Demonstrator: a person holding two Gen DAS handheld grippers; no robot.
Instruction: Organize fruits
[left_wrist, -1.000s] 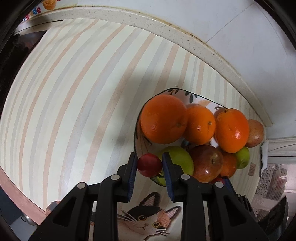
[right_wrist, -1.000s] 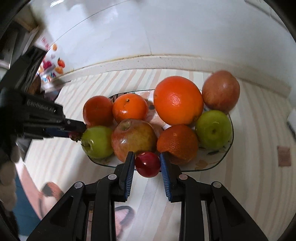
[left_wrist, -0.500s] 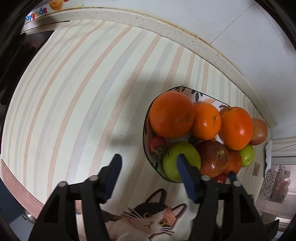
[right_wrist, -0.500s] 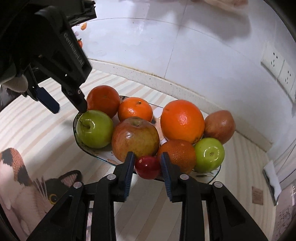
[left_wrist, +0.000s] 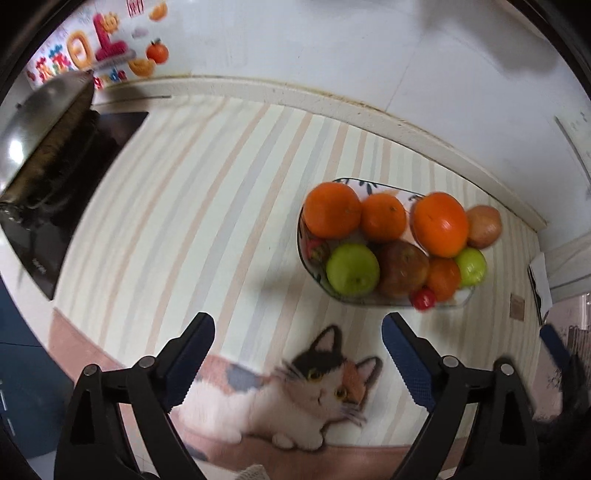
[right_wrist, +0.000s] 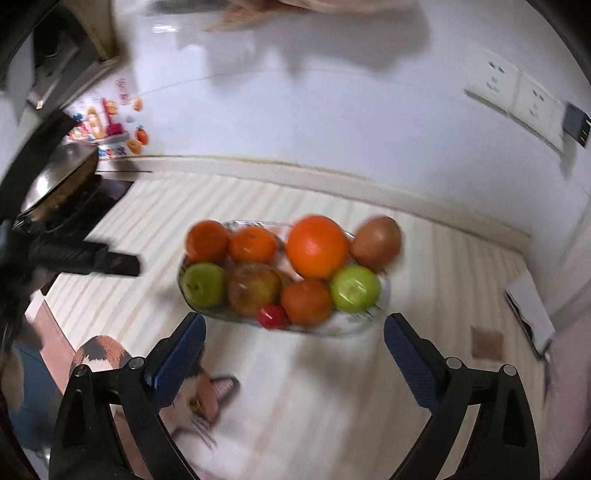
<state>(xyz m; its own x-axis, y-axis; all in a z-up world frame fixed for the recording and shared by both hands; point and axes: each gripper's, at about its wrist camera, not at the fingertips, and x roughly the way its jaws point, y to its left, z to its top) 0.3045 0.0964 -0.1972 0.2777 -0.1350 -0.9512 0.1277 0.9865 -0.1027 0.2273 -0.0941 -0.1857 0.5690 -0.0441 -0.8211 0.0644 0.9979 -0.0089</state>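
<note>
A glass bowl on the striped mat holds oranges, two green apples, a reddish apple and a brown fruit. One small red fruit lies at the bowl's left end. Another small red fruit rests at the near rim. My left gripper hovers above and in front of the bowl, its jaws opening with nothing between them. My right gripper hangs above the bowl's near side, its jaws also opening and empty. The left gripper's finger shows at the left of the right wrist view.
A steel wok sits on a black stove at the far left. A cat picture fills the mat's near part. The white wall with sockets rises behind the counter's raised back edge.
Both grippers opened and let go of their small red fruits, which now lie in the bowl. Both have risen and drawn back from the bowl.
</note>
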